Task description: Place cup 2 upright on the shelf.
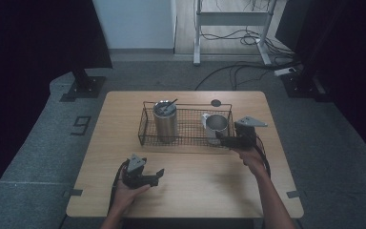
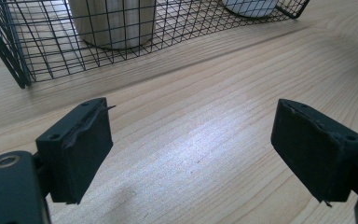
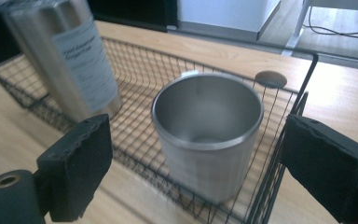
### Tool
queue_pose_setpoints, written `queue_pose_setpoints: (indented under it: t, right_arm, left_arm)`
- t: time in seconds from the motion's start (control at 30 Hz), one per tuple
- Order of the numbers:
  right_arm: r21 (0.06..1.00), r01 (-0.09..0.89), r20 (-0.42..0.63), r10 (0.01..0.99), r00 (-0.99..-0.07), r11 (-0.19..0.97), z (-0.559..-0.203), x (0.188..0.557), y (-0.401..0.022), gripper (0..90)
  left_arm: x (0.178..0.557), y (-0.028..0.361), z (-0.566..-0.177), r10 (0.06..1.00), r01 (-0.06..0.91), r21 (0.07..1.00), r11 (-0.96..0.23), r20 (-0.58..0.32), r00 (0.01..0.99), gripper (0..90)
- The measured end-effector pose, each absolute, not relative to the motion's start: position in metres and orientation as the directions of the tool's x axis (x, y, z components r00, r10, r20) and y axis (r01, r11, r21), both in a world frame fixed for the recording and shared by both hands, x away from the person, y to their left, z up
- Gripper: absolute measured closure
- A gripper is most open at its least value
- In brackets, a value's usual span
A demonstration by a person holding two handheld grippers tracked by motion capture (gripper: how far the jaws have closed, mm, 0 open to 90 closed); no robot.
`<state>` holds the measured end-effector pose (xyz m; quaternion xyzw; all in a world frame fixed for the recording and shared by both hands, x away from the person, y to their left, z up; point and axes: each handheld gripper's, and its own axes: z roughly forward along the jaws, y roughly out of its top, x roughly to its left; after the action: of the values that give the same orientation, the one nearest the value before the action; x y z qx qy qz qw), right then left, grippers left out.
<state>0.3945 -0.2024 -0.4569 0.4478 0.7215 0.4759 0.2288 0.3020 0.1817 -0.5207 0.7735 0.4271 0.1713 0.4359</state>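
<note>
Nearest the person, the left hand-held gripper [image 1: 159,172] lies low over the bare front part of the table [image 1: 195,186], its jaws standing apart with only wood grain between them in the left gripper view. They point toward the wire basket [image 2: 23,56], which is well apart from them.

Farther in, at the basket's right end, the right hand-held gripper [image 1: 221,139] is held level, aimed at the steel cup [image 3: 209,135]. Its jaws stand apart with nothing clamped; the cup sits beyond the pads [image 3: 81,163], upright, mouth up, long axis vertical. The cup stands inside the basket's right end, just inside the end wall, and its inside looks empty, though blur makes the bottom hard to read. In the high view a small white object [image 1: 205,118] shows just behind the cup, mostly hidden, and I cannot tell what it is.

At the basket's left end stands a taller steel tumbler [image 1: 165,121], also upright, with a pale label [image 3: 86,65] whose print is too blurred to read. A dark straw [image 1: 170,104] seems to lean out of its lid. Its top is cut off in the right gripper view.

Beyond the basket, a round dark grommet [image 1: 216,102] sits in the table near the far edge.
</note>
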Motion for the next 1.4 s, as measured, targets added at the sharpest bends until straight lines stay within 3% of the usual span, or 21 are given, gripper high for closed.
queue_pose_setpoints:
  t: [0.77, 1.4]
  right_arm:
    - [0.863, 0.491, 0.132, 0.884, -0.448, 0.120, -0.513, 0.311, -0.241, 14.4]
    - [0.830, 0.532, 0.117, 0.882, -0.457, 0.166, -0.542, 0.296, -0.240, 14.4]
  left_arm:
    - [0.303, 0.181, -0.524, 0.810, 0.520, 0.811, -0.270, -0.101, 0.578, 12.6]
    - [0.302, 0.181, -0.524, 0.809, 0.522, 0.806, -0.279, -0.096, 0.581, 12.6]
